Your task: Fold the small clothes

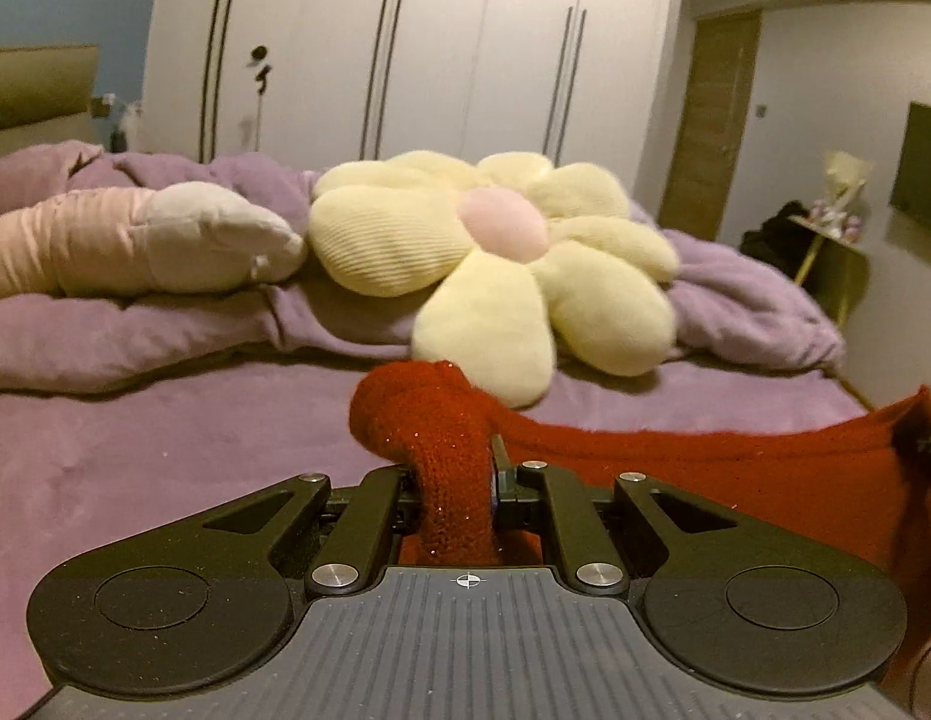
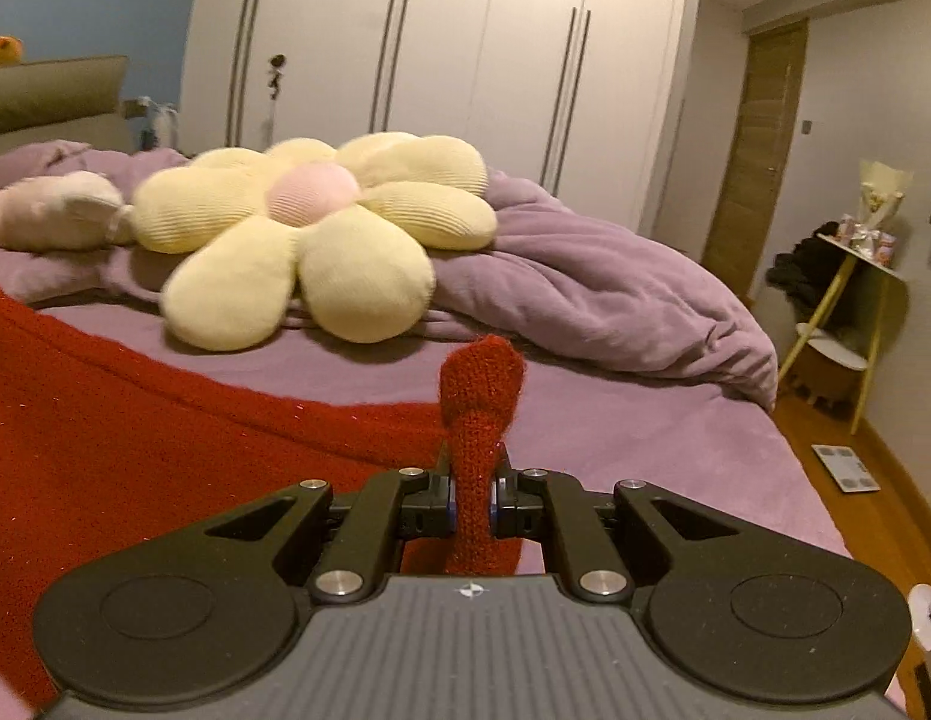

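Observation:
A red knitted garment [image 1: 735,474] hangs stretched between my two grippers above the purple bed sheet [image 1: 165,450]. My left gripper [image 1: 450,480] is shut on one bunched corner of it, and a thick roll of red knit pokes out past the jaws. In the right wrist view the red garment [image 2: 135,420] spreads to the left, and my right gripper [image 2: 474,492] is shut on its other corner, with a narrow tuft standing up beyond the jaws. Most of the fingers are hidden by the cloth.
A cream flower-shaped cushion [image 1: 495,258] with a pink centre lies on the bed just beyond the garment. A pale pink pillow [image 1: 135,240] and a rumpled purple duvet [image 2: 615,294] lie around it. White wardrobes [image 1: 405,48] stand behind; a side table [image 2: 849,312] and wooden floor are on the right.

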Motion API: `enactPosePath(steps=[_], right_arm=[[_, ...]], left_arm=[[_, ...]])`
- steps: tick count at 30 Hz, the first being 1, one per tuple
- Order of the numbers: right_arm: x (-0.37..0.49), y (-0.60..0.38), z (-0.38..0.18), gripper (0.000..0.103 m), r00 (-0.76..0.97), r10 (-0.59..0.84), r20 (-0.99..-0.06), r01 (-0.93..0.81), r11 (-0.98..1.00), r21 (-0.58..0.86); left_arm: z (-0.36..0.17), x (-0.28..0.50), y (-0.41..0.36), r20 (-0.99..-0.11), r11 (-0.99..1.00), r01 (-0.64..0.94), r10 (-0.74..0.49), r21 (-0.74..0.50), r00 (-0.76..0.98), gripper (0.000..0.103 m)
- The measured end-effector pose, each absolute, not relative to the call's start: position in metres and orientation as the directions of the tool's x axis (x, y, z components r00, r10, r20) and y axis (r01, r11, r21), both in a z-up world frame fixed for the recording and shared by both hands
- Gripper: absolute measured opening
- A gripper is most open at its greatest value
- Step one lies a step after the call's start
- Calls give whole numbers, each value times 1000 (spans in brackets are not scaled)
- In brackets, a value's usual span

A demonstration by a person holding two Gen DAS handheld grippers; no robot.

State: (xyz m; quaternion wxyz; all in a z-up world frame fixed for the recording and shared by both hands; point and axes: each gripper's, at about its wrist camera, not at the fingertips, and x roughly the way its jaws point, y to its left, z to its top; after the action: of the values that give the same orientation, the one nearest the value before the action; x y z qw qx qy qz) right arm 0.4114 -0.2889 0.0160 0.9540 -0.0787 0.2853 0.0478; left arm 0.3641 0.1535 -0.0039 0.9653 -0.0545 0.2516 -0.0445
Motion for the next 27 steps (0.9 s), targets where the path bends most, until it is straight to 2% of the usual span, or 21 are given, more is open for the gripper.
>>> enactPosePath(steps=[6, 10, 13, 15, 16, 17, 19, 20, 22, 23, 24, 26, 27], right_arm=[[463, -274, -6, 8, 834, -50, -549, -39, 988, -150], [485, -264, -23, 8, 838, -112, -534, 31, 987, -158], [501, -261, -46, 8, 807, -142, -574, 58, 985, -161], [507, -261, -62, 10, 779, -150, -609, 69, 986, -154], [508, -263, -69, 17, 763, -164, -625, 82, 984, -158], [510, -265, -72, 24, 752, -183, -634, 105, 982, -160], [502, -271, -71, 25, 761, -202, -617, 148, 979, -138], [495, -272, -66, 25, 784, -181, -594, 148, 983, -105], [480, -262, -58, 28, 823, -99, -560, 85, 995, -51], [472, -251, -55, 28, 837, -32, -547, 22, 999, -24], [464, -237, -53, 27, 840, 64, -539, -64, 998, 18], [450, -206, -56, 25, 800, 270, -535, -246, 962, 118], [443, -190, -60, 25, 777, 328, -538, -311, 942, 126]], left_arm=[[-21, 404, 141, -469, 998, -13, -15, -56, 883, 11], [-34, 425, 138, -452, 996, -77, 45, -51, 891, 13], [-61, 445, 133, -516, 991, -133, 117, 6, 849, 20], [-80, 454, 132, -589, 982, -187, 174, 39, 789, 34], [-87, 454, 134, -598, 975, -212, 204, 58, 775, 36], [-90, 450, 136, -584, 970, -233, 229, 69, 779, 40], [-85, 433, 140, -523, 964, -260, 250, 55, 815, 41], [-80, 423, 138, -490, 965, -258, 243, 36, 838, 44], [-69, 409, 128, -461, 980, -196, 165, -20, 872, 56], [-66, 407, 120, -456, 987, -156, 118, -48, 882, 71], [-65, 405, 109, -454, 991, -113, 70, -67, 888, 79], [-70, 409, 91, -463, 997, -53, 21, -56, 886, 79], [-76, 413, 84, -475, 999, -45, 28, -25, 880, 79]])
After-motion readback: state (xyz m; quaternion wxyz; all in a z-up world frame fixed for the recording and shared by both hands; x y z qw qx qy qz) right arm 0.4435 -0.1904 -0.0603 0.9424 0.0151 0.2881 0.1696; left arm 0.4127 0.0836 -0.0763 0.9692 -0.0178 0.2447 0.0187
